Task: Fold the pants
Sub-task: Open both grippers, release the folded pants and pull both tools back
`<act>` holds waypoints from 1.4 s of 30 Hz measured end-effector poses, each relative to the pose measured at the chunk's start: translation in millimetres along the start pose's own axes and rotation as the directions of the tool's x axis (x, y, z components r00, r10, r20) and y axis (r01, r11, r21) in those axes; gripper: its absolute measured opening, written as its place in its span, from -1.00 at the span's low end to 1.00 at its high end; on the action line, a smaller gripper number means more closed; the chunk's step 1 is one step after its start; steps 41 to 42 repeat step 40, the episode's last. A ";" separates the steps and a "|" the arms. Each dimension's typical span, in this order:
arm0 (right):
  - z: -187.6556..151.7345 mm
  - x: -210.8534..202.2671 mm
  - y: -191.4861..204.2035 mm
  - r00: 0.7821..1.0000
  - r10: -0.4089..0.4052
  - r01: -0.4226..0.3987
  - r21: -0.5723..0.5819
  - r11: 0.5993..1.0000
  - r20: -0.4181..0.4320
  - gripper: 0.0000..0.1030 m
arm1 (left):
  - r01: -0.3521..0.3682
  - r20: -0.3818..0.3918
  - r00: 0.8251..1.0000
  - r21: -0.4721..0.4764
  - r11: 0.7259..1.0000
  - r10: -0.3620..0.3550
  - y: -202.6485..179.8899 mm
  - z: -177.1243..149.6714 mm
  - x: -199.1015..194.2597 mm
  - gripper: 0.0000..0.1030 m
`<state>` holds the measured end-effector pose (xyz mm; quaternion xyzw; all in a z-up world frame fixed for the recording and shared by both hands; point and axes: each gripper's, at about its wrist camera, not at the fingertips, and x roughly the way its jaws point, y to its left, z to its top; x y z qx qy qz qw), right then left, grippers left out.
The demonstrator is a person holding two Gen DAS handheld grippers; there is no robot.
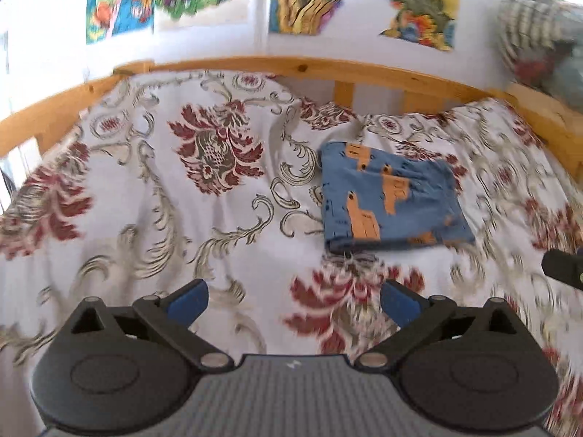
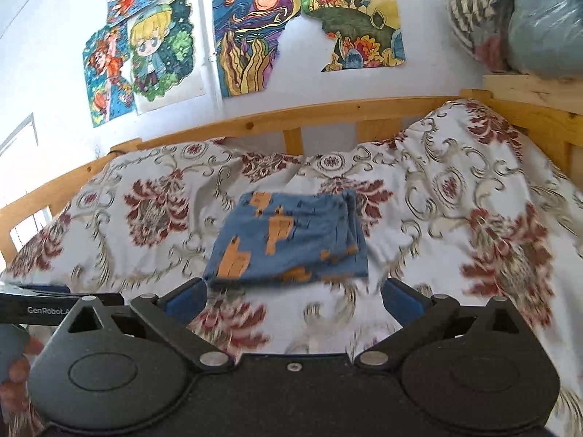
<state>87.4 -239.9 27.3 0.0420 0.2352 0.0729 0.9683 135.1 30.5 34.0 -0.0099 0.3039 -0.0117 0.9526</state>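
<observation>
Pants (image 2: 288, 240) lie folded square on bed (image 2: 437, 218). Left gripper (image 1: 293, 300) and right gripper (image 2: 295, 300): fingers spread, empty. Withdraw clear without snagging cloth.

The bundle (image 1: 543, 36) far past the jaws was blurry and cut off. Below the jaws, the bedspread (image 1: 364, 302) looked smeared.
</observation>
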 end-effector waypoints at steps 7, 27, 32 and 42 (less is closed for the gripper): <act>-23.6 -24.8 5.5 1.000 -0.017 0.017 -0.012 1.000 -0.015 0.99 | 0.030 -0.019 0.999 -0.017 0.999 -0.031 -5.6 -34.9 -17.3 0.99; -34.7 -12.9 2.3 0.998 0.017 -0.016 0.018 1.000 -0.063 0.99 | 0.067 -0.064 0.996 -0.034 0.997 -0.069 -6.6 -44.3 -5.6 0.99; -35.1 -13.1 2.6 0.998 0.018 -0.017 0.022 1.000 -0.063 0.99 | 0.067 -0.064 0.996 -0.025 0.997 -0.069 -8.5 -43.0 -6.2 0.99; -35.2 -13.5 1.3 0.998 0.018 -0.017 0.024 1.000 -0.059 0.98 | 0.084 -0.024 0.996 0.012 0.996 -0.084 -15.0 -42.1 -11.8 0.99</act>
